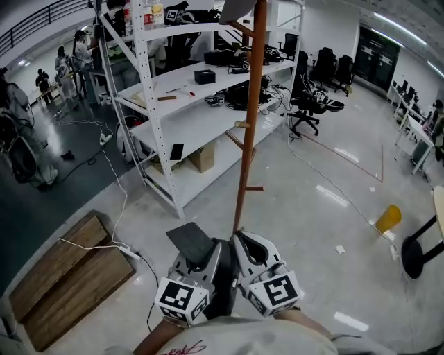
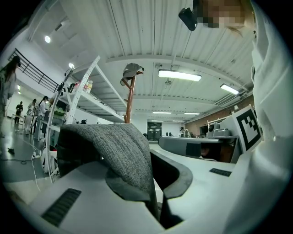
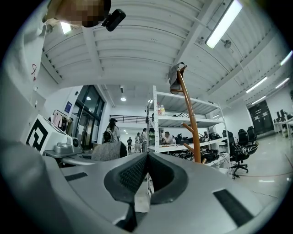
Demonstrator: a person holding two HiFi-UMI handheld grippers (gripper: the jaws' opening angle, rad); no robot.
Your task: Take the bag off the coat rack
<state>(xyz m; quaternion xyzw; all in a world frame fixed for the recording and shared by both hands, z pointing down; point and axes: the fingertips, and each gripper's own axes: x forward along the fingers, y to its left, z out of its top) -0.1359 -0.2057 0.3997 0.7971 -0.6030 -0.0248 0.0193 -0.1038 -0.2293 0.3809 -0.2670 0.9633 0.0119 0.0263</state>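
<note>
The brown wooden coat rack (image 1: 248,118) stands right in front of me, with a grey thing (image 1: 236,8) hanging on its top. That thing also shows in the left gripper view (image 2: 131,71) and the right gripper view (image 3: 174,77). My left gripper (image 1: 210,246) is low at the rack's foot, shut on a piece of grey woven fabric (image 1: 189,240) that looks like the bag. In the left gripper view the fabric (image 2: 116,153) arches up out of the left gripper (image 2: 154,185). Beside it my right gripper (image 1: 241,239) is shut; its pads (image 3: 137,171) meet with nothing between them.
A white shelving unit (image 1: 208,111) loaded with gear stands behind the rack. Wooden pallets (image 1: 62,277) lie at the lower left, with a cable across the floor. Office chairs (image 1: 312,97), a yellow object (image 1: 388,218) and a black stool (image 1: 420,249) are to the right. People stand far left.
</note>
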